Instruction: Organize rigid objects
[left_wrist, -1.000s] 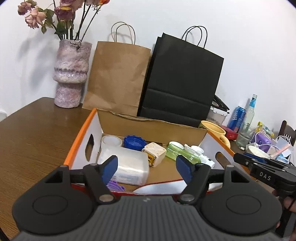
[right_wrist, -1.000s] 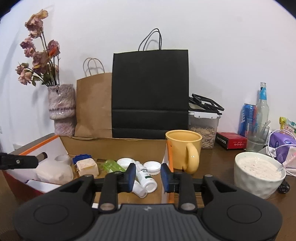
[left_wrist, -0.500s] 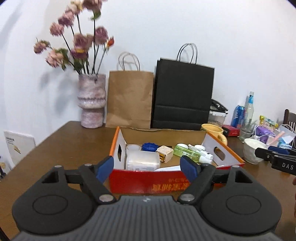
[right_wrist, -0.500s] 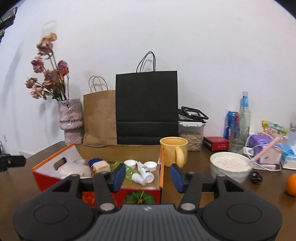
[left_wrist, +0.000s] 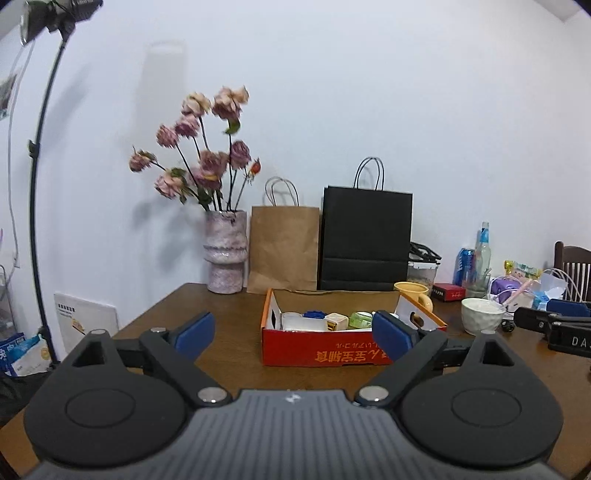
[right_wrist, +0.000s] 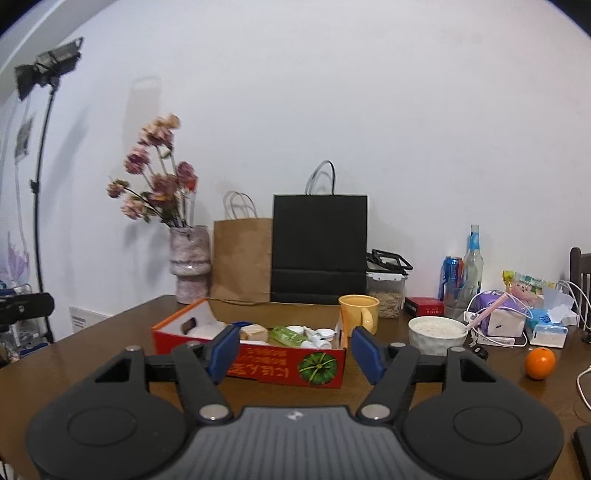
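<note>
A red and orange cardboard box (left_wrist: 325, 356) stands on the brown table (left_wrist: 229, 325); it also shows in the right wrist view (right_wrist: 258, 363). Inside lie a white tub (left_wrist: 301, 325), a blue lid (left_wrist: 314, 315), a cream cube (left_wrist: 336, 320), a green bottle (right_wrist: 286, 334) and small white bottles (right_wrist: 316, 338). My left gripper (left_wrist: 293, 336) is open and empty, well back from the box. My right gripper (right_wrist: 295, 350) is open and empty, also back from the box. The right gripper shows at the right edge of the left wrist view (left_wrist: 554, 325).
Behind the box stand a vase of flowers (left_wrist: 225, 254), a brown bag (left_wrist: 282, 247) and a black bag (left_wrist: 365, 240). A yellow mug (right_wrist: 358, 314), white bowl (right_wrist: 436, 334), bottles, a can (right_wrist: 452, 273) and an orange (right_wrist: 540, 363) are to the right. A lamp stand (left_wrist: 33, 206) rises at left.
Both grippers have pulled back and up from the box, which now looks smaller and farther. The right gripper's jaws have opened wider. The box contents have not moved.
</note>
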